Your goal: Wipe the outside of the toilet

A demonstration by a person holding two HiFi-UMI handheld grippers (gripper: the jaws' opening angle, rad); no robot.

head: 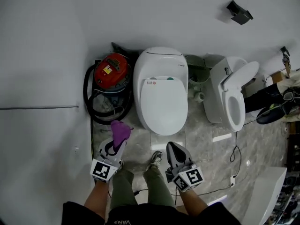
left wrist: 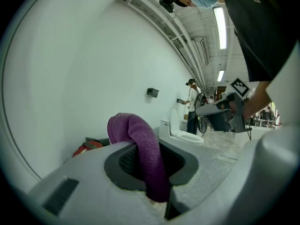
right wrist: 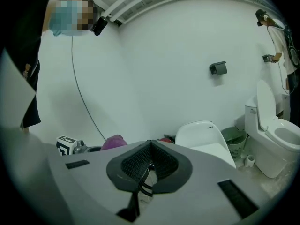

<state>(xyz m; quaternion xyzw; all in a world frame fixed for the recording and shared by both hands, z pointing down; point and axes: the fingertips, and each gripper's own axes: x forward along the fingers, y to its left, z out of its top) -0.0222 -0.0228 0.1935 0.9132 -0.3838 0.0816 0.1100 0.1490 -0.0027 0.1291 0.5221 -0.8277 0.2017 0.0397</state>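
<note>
White wall (head: pixel 140 13), small dark fixture (head: pixel 239 12) mounted on it. Grey marble-look floor (head: pixel 199 137). Red vacuum (head: pixel 111 71) and green bin (head: pixel 198 72) along floor's wall edge. Second toilet (head: pixel 216 95) beside the bin, lid up. Ceiling strip lights (left wrist: pixel 219 27) on.

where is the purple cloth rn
Head view, lower left: the purple cloth is clamped in the left gripper, just short of the closed white toilet.

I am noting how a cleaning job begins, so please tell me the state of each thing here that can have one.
Left tongs: shut on cloth.
Right tongs: shut, empty.
Cloth: bunched, sticking out past the left tongs.
Near toilet: lid down.
Far toilet: lid up.
</note>
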